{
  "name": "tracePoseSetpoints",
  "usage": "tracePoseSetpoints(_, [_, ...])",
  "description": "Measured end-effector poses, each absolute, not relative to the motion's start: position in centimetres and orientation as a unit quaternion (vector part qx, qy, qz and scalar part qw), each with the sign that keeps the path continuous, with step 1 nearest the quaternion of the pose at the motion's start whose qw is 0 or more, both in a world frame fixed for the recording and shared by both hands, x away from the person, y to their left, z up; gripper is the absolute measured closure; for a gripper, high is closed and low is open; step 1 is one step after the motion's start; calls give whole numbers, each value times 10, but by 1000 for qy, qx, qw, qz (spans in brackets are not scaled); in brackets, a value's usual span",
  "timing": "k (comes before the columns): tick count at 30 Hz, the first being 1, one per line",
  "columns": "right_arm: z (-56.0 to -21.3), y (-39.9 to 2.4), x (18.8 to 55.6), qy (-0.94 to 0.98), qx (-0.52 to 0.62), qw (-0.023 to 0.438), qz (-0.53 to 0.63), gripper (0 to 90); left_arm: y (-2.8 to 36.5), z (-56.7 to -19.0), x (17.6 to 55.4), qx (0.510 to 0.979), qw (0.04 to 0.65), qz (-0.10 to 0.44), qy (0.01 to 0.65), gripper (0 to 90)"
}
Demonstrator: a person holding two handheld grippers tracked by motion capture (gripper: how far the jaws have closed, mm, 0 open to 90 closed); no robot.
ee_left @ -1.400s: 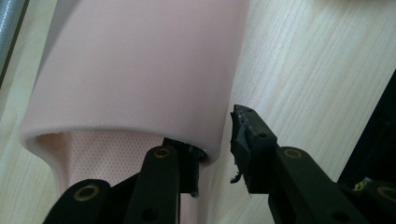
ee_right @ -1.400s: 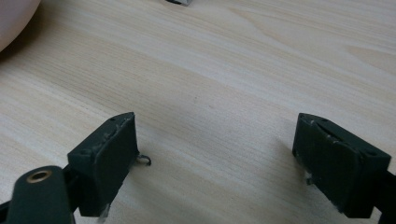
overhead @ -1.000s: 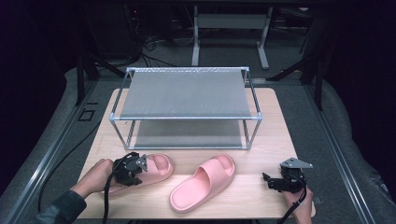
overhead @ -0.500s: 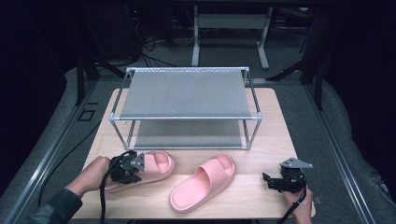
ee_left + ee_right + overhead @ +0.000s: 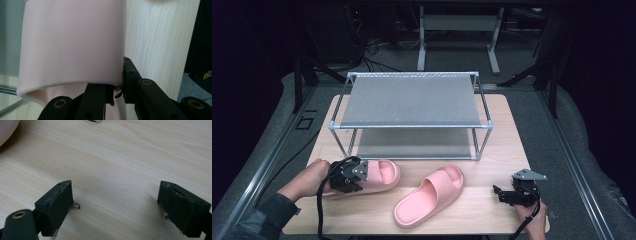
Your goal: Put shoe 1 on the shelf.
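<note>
Left gripper (image 5: 354, 175): clamping on the heel end of the left slipper (image 5: 377, 176), one jaw inside, one on its outer wall, near the desk's (image 5: 422, 215) front-left corner.
Left slipper: sitting just ahead of the front edge, toe pointing toward the rack (image 5: 412, 100).
Right slipper (image 5: 429, 195): lying at an angle in the middle near the front edge, apart from both grippers.
Right gripper (image 5: 502, 195): hovering by the front-right corner, jaws standing wide apart over bare wood.
Rack: occupying the back half.
</note>
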State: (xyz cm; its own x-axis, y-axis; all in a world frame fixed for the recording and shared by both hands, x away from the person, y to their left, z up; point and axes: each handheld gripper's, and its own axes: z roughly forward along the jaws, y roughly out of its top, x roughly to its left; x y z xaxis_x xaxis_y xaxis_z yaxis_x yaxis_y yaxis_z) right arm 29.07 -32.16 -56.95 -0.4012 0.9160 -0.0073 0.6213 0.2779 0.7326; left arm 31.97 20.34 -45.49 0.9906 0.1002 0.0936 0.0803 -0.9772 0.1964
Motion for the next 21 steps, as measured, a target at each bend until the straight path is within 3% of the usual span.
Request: tracePoseSetpoints(21, [-570,-322,291,768,499,218,337,126,193,-407,332,993,95,75,3,823])
